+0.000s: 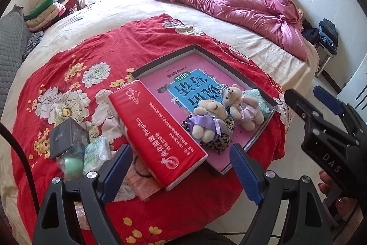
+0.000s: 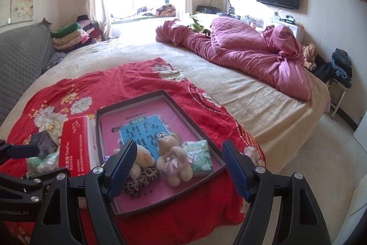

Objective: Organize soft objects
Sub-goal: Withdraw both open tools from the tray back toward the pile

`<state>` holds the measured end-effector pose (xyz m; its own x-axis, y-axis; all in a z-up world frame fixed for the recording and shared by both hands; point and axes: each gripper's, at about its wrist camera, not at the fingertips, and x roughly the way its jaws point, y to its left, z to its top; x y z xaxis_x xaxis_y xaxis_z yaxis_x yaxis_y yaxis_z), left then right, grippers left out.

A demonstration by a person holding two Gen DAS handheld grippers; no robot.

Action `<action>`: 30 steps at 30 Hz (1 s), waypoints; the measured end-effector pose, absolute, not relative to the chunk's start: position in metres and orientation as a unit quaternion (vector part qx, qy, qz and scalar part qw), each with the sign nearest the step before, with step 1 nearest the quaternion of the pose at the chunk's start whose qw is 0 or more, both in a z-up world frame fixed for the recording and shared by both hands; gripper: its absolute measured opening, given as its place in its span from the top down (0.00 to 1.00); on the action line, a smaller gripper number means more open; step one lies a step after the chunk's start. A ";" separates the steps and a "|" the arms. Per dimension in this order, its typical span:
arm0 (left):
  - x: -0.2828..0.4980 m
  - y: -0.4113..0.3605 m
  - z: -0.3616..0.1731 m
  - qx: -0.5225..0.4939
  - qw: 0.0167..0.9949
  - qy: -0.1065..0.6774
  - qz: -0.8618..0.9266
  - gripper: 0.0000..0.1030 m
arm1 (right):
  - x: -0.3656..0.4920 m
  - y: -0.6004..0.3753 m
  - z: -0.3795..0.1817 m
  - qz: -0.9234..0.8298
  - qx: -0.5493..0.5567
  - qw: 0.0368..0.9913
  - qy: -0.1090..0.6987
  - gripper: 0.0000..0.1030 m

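Beside left claw (image 1: pixel 179 170), green ball (image 1: pixel 73 164).

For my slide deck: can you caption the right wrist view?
Open right gripper above a shallow box holding two plush bears and a green tissue pack on a red floral blanket.
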<state>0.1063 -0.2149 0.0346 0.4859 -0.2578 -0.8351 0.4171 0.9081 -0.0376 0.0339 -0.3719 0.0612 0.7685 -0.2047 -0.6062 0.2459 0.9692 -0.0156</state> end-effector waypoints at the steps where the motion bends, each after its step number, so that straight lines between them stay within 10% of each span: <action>1: 0.104 -0.213 0.037 0.085 0.859 0.466 -0.196 0.17 | 0.033 -0.370 0.064 -0.119 0.032 0.940 0.317 0.25; 30: 0.076 -0.105 0.070 0.022 0.885 0.444 -0.135 0.16 | 0.007 -0.296 0.122 -0.069 -0.008 0.956 0.285 0.24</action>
<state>0.0758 -0.1051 0.0704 0.5688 -0.2189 -0.7928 0.2588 0.9626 -0.0802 0.0067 -0.2960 0.1219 0.8283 -0.1368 -0.5433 0.1280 0.9903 -0.0541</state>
